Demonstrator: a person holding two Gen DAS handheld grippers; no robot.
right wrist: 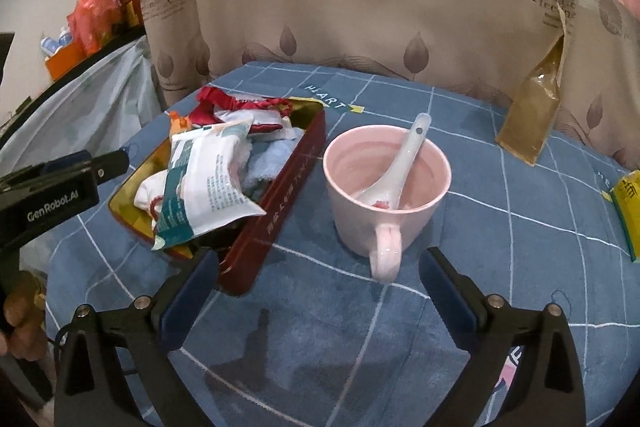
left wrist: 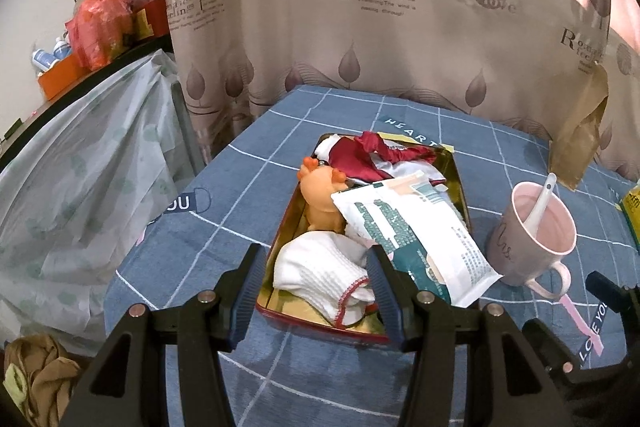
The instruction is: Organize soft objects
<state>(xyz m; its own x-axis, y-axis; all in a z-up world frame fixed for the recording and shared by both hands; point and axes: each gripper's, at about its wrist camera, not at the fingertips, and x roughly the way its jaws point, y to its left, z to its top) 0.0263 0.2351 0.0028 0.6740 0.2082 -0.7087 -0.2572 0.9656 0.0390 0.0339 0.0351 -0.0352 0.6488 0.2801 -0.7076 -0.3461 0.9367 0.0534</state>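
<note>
Fingers of the left gripper (left wrist: 314, 259) stand apart with nothing between the pads, hovering over the near end of a red tin with a gold lining (left wrist: 280, 235). Directly between and just beyond the fingertips lies a white ribbed sock with red trim (left wrist: 320, 275), bunched in the tin's near corner. Past it, further from the fingers, sits an orange plush toy (left wrist: 322, 195), and beyond that a heap of dark red and white cloth (left wrist: 376, 157) fills the far end. A white and teal wet-wipe pack (left wrist: 416, 239) lies slantwise over the tin's right edge, its near end just beyond the right fingertip and overhanging the rim.

Fingers of the right gripper (right wrist: 320, 261) are also spread wide and hold nothing. Ahead of them, between the two tips, stands a pink mug (right wrist: 384, 187) on the blue checked bedspread (right wrist: 500, 267), its handle turned toward the fingers; a pale ceramic spoon (right wrist: 404, 163) leans inside it. The tin's long red side runs away from the left fingertip, its near corner just beside that tip. Inside, next to the pack, a light blue cloth (right wrist: 268, 159) shows. Beyond the mug, off to the right, a brown pouch (right wrist: 532, 111) leans against the patterned curtain (right wrist: 360, 7).
</note>
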